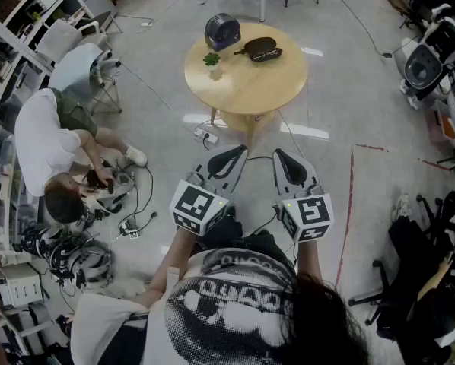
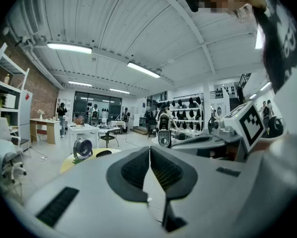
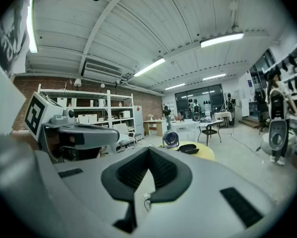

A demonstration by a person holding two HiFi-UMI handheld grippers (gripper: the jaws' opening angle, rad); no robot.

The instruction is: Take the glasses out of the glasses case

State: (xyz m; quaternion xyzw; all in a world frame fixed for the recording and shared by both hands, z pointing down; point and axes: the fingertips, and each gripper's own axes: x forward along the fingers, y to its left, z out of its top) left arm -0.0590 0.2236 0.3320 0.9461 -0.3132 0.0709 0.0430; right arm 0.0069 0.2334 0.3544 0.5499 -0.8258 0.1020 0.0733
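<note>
Glasses case: dark oval on round table

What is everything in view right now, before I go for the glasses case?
table: one, light wood, round, straight ahead
glasses case: one, black, on the table's far side
fan: one, dark blue, at the table's far left edge
small leafy item: one, green, on the table left of the case
power strip: one, white, on the floor by the table's base
chair: one, white, left of the table
other person: one, white shirt, crouched on the floor at left
tape line: one, red, on the floor at right
left gripper: one, grey, shut, empty, short of the table
right gripper: one, grey, shut, empty, beside it
</note>
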